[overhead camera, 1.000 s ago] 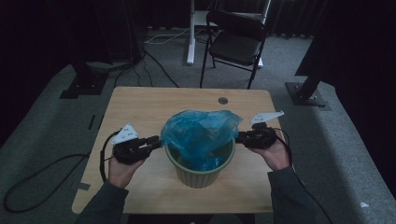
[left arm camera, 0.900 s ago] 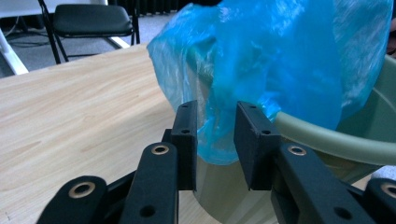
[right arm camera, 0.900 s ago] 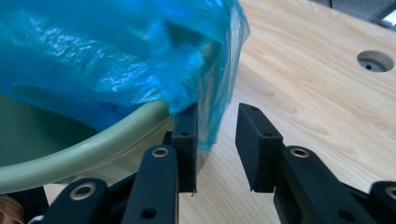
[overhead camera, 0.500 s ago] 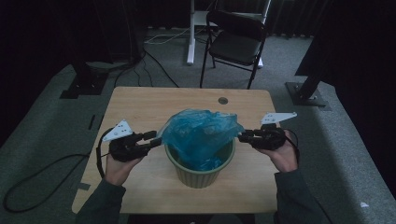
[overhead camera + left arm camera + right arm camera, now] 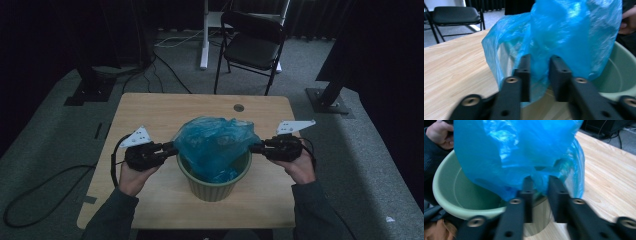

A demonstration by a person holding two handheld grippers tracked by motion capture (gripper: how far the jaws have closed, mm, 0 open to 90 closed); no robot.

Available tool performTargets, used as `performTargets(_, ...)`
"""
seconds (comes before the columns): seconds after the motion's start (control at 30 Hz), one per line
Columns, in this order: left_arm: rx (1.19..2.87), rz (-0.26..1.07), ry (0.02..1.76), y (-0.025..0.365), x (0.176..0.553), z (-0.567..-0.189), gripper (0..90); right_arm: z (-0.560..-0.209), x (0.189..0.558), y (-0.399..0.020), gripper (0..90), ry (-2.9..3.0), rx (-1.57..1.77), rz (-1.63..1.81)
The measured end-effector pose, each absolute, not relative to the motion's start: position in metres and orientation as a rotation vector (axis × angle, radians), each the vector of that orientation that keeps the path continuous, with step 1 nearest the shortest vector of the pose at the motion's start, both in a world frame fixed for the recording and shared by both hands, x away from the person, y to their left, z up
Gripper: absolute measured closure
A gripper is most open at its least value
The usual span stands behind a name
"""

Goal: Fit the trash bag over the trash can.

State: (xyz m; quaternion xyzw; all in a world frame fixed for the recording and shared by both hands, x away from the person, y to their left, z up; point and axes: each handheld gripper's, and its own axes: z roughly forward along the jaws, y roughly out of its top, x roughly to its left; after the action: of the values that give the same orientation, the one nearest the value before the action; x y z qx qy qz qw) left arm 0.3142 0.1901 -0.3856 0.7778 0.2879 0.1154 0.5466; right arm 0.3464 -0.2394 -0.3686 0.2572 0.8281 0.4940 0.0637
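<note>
A pale green bucket [image 5: 212,187] stands at the middle of the wooden table [image 5: 165,110], with a crumpled blue plastic bag [image 5: 215,140] puffed up out of it. My left gripper [image 5: 172,148] meets the bag's left edge, and my right gripper [image 5: 254,147] meets its right edge. Both pairs of jaws have just been closing with bag film between them. In the left gripper view the left gripper [image 5: 539,60] pinches bunched film of the bag [image 5: 564,32] above the bucket [image 5: 621,75]. In the right gripper view the right gripper [image 5: 540,180] holds the bag [image 5: 519,150] over the bucket [image 5: 454,192].
A black folding chair [image 5: 252,45] stands on the grey floor beyond the table's far edge. A small round hole [image 5: 239,107] sits in the tabletop near that edge. Cables trail on the floor at the left. Bare wood lies on both sides of the bucket.
Both grippers' jaws have closed onto the bag's side edges. The bag now spreads wider, drawn out toward each gripper. The hands have barely shifted.
</note>
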Motion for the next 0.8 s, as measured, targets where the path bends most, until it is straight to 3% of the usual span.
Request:
performTargets(0.13,1.842,0.299,0.675,0.194,0.307,-0.385,88.7,-0.369,0.342,-0.245,87.1,2.489,0.787,1.489)
performTargets(0.8,1.889,0.218,0.652,0.189,0.274,-0.41,89.3,-0.394,0.32,-0.241,87.8,2.667,0.717,1.448)
